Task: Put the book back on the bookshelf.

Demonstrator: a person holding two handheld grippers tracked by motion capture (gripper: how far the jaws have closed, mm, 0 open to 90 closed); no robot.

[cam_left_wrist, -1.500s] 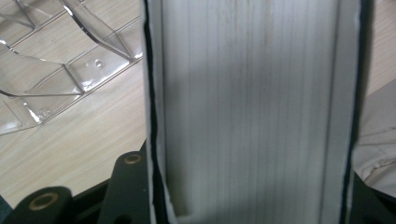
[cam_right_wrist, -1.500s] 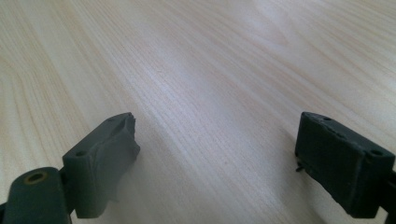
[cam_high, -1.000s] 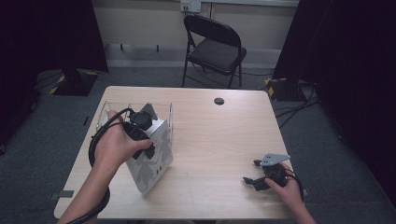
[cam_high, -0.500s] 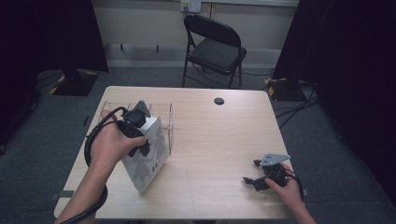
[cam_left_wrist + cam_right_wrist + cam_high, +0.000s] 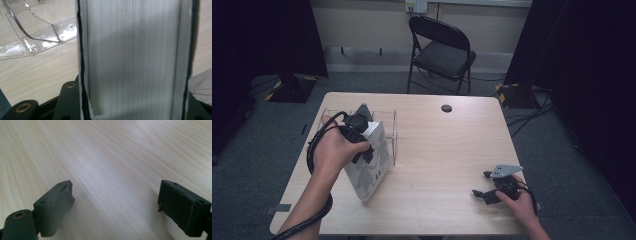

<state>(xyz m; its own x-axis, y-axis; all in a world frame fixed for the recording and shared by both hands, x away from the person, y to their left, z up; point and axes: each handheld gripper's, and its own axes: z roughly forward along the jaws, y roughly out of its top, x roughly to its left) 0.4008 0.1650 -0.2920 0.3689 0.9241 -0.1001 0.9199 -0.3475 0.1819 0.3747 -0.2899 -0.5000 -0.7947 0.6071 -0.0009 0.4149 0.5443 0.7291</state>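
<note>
A thick white book [image 5: 368,169] stands tilted on the left half of the wooden table [image 5: 447,150], its lower corner on the tabletop. My left gripper [image 5: 363,147] is shut on it from above, held by a hand. In the left gripper view the book's page edges [image 5: 132,57] run up between the black jaws, pressed from both sides. A clear plastic stand [image 5: 393,134] stands just behind and right of the book, and its base [image 5: 32,32] lies on the wood. My right gripper [image 5: 482,184] rests near the front right edge, open, with bare wood between its fingers [image 5: 56,202].
A small black round disc [image 5: 446,108] lies at the table's far middle. A black folding chair [image 5: 439,50] stands behind the table. Cables lie on the floor at the right [image 5: 522,117]. The left gripper's cable loops beside the forearm [image 5: 312,150].
The left hand and the book have shifted slightly left and toward the clear stand, the book tipping a bit. The right gripper has stayed where it was.
</note>
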